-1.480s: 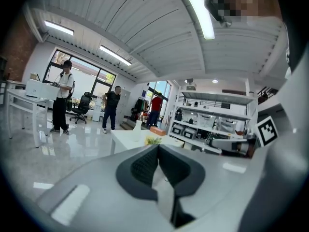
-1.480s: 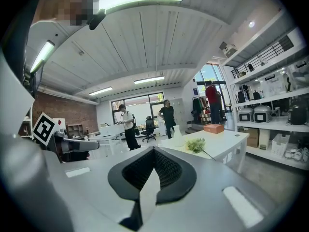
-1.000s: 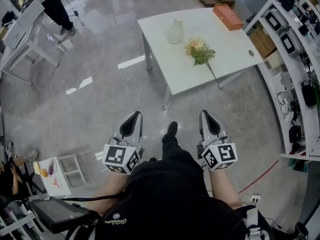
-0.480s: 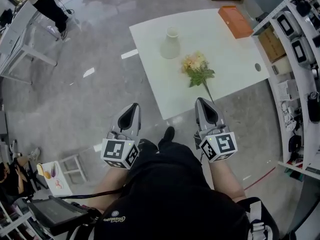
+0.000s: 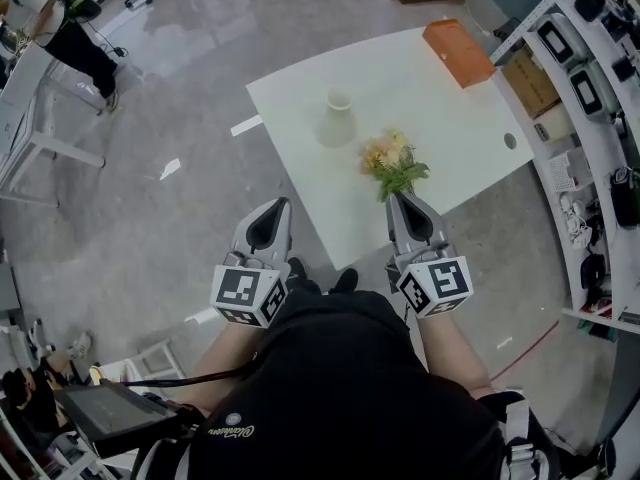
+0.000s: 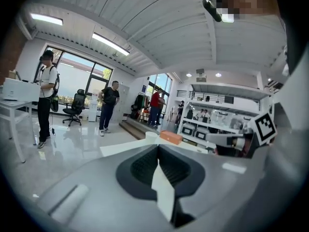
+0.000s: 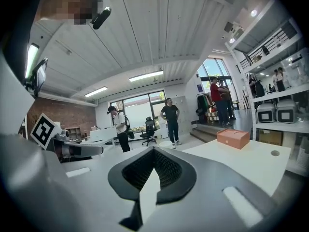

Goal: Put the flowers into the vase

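Writing: no word can be read. The pale script logo [image 5: 232,430] on the person's black top is too small to make out.
Markers: each marker cube, left [image 5: 247,296] and right [image 5: 435,286], carries black-and-white square patterns and no letters.
Left gripper [image 5: 282,204]: held out from the waist and tipped a little downward. It points toward the white rectangular table [image 5: 470,108], with its tip over the grey polished floor [image 5: 150,218], just left of the table's near corner.
Left jaws: clenched, tips meeting, nothing between them.
Right gripper [image 5: 396,197]: parallel to the left one with the same slight downward tilt. Its tip is at the table's near edge.
Right jaws: pressed together and empty.
Flowers: the bunch of peach and yellow flowers with green leaves [image 5: 392,162] lies flat on the table, just beyond the right gripper's tip and untouched.
Vase: the cream narrow-necked vase [image 5: 337,120] stands upright on the table. It is farther in than the flowers and a little apart from them.
Box: the orange rectangular box [image 5: 458,40] lies at the table's far corner, well apart from both.
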Demonstrator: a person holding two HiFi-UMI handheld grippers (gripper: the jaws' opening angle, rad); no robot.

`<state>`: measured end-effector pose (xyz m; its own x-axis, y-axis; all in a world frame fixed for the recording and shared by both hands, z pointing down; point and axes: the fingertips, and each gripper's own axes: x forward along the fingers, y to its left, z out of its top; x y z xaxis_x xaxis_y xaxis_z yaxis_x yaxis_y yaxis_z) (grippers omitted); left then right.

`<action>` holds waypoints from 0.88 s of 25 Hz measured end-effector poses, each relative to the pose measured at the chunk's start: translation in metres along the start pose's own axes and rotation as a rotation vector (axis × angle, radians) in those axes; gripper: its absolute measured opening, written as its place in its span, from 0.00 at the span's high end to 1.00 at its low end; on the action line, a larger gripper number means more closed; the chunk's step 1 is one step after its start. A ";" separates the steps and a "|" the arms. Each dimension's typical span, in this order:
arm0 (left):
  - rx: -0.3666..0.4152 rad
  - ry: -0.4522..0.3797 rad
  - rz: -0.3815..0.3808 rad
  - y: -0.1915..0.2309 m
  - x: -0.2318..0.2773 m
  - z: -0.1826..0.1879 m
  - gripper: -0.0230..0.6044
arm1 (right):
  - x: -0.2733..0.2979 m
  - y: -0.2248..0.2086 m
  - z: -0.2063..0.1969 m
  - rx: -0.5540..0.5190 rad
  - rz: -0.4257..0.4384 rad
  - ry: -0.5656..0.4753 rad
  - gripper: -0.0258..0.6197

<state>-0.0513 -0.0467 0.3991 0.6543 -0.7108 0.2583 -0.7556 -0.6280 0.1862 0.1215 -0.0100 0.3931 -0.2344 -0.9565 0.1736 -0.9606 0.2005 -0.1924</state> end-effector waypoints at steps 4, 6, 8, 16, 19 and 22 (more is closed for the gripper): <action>0.012 -0.001 -0.008 0.012 0.008 0.008 0.95 | 0.015 0.008 0.000 0.003 0.001 -0.001 0.96; 0.013 0.010 -0.011 0.017 0.010 0.007 0.95 | 0.019 0.010 -0.002 0.008 -0.002 0.007 0.96; 0.011 0.022 -0.015 0.020 0.013 0.006 0.95 | 0.023 0.009 -0.005 0.009 -0.007 0.021 0.96; -0.008 0.079 -0.057 0.015 0.032 -0.014 0.95 | 0.035 -0.031 -0.052 -0.043 -0.063 0.192 0.96; -0.011 0.091 -0.073 0.009 0.038 -0.018 0.95 | 0.036 -0.058 -0.085 -0.059 -0.073 0.307 0.96; -0.009 0.107 -0.085 0.005 0.041 -0.021 0.95 | 0.034 -0.088 -0.126 -0.110 -0.082 0.458 0.96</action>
<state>-0.0289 -0.0723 0.4302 0.7093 -0.6173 0.3404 -0.6983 -0.6810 0.2204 0.1789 -0.0331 0.5376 -0.1747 -0.7830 0.5970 -0.9831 0.1729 -0.0609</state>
